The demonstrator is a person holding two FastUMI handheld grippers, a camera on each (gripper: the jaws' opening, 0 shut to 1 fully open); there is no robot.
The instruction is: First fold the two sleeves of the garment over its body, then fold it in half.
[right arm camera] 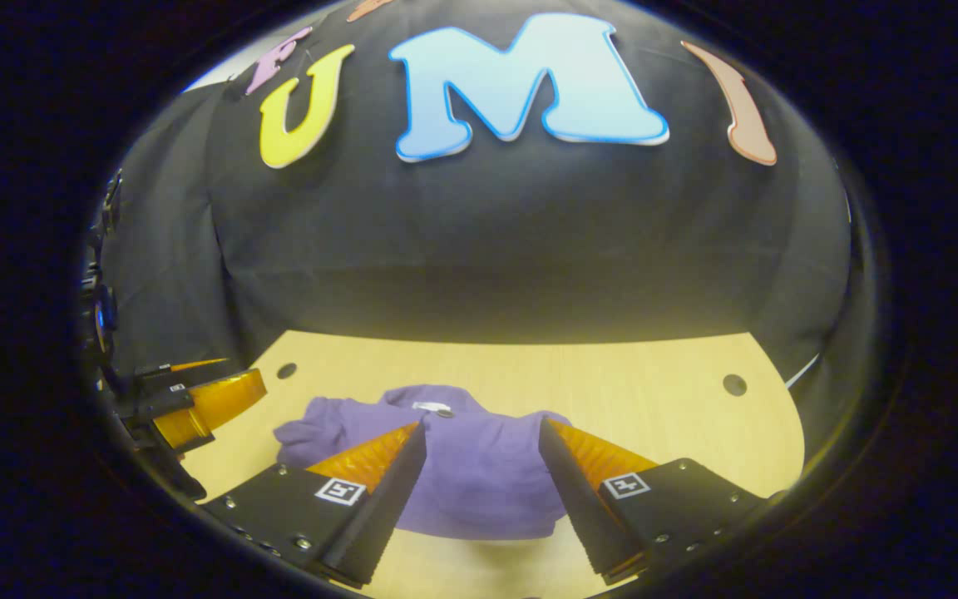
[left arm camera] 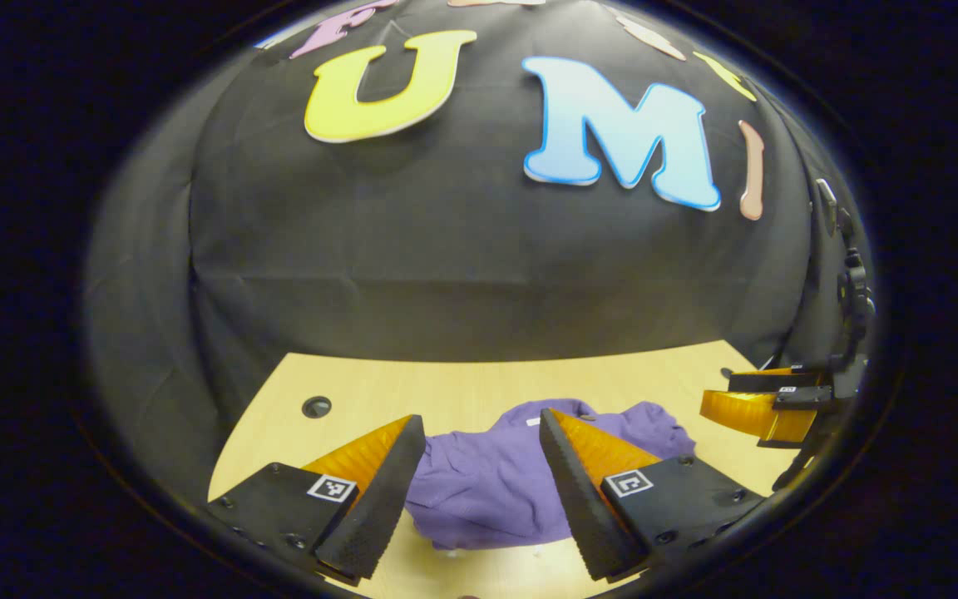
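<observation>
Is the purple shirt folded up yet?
Partly: the shirt lies bunched on the table, one sleeve sticking out. Not neat.

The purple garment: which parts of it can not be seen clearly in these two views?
- Left gripper view: the left gripper covers both side edges of the purple garment, so the sleeves cannot be told.
- Right gripper view: the right gripper hides the garment's near corners; its neck label is too small.

Light wooden table (left arm camera: pixel 462 391), round holes (left arm camera: pixel 316 407) near corners; black cloth wall (left arm camera: pixel 462 266) behind.
</observation>
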